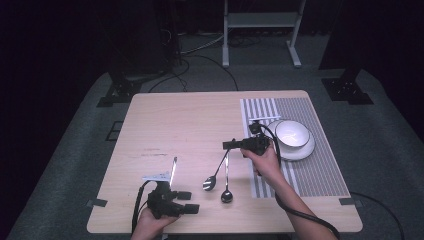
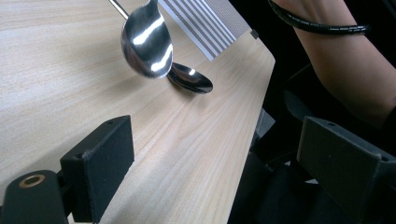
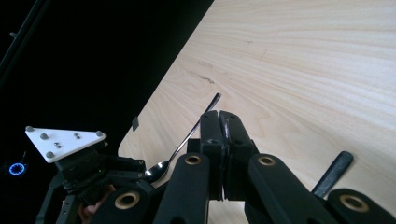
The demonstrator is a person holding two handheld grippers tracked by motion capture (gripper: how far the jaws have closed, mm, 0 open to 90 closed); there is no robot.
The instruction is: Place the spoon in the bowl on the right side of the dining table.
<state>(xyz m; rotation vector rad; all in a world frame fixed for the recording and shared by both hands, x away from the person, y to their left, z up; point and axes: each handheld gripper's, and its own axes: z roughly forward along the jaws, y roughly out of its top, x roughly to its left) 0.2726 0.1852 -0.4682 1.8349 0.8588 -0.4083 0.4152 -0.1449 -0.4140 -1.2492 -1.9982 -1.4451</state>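
I take this for the lifting step of laying a place setting, though that is my own reading. My right gripper has its jaws pressed together, and they seem to be pinching the handle of the raised spoon, whose scoop hangs clear of the table in the left gripper view. The second spoon lies flat on the wood just beneath and beside it. My left gripper hovers near the table's near edge with its jaws spread wide and nothing between them. Next, I judge, the raised spoon needs carrying to my right, onto the striped placemat, and setting down beside the plate without knocking the bowl that sits on it. By my count there are two spoons, one bowl, one plate and one placemat.
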